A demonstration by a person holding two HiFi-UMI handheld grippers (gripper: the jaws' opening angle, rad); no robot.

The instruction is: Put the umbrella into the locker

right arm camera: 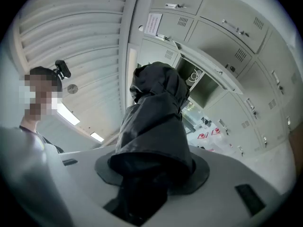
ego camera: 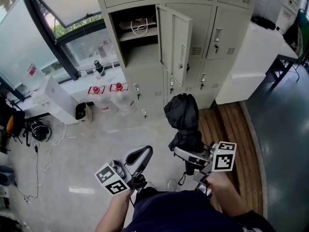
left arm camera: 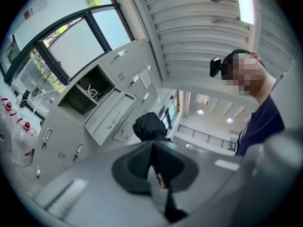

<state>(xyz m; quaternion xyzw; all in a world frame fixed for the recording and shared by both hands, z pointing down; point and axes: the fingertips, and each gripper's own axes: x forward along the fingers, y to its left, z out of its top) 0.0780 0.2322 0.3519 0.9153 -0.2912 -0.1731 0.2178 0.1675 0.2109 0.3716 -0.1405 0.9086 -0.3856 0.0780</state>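
We are facing a bank of lockers (ego camera: 195,23) in pale grey painted sheet metal. It is standing on a pale speckled floor (ego camera: 87,153), and its flat doors are carrying louvred vents and small chrome handles. One locker compartment (ego camera: 137,50) is standing open, its door (ego camera: 175,42) swung out towards us. Inside it a looped white cable (ego camera: 139,27) is lying on a shelf. A strip of wooden planking (ego camera: 227,129) is running along the foot of the bank, and a white boxy counter (ego camera: 251,57) is sitting at its right end.

The umbrella (ego camera: 182,117) is black, folded and bunched into a soft crumpled bundle of matte fabric. It is riding upright in front of us, well short of the open compartment and outside it. Two clear plastic bottles (ego camera: 120,95) with red labels are standing by the window wall. We cannot read their print, nor the paper notice (right arm camera: 154,23) stuck on one upper door.

The right claw (ego camera: 186,151) is clamping the umbrella's lower folds. Its smooth grey jaws are standing partway apart, with dark cloth filling the gap between them. The left claw (ego camera: 140,156) is carrying nothing, and its dark pads are meeting along one seam. Each claw is bearing a white cube (ego camera: 224,157) printed with black square markers.
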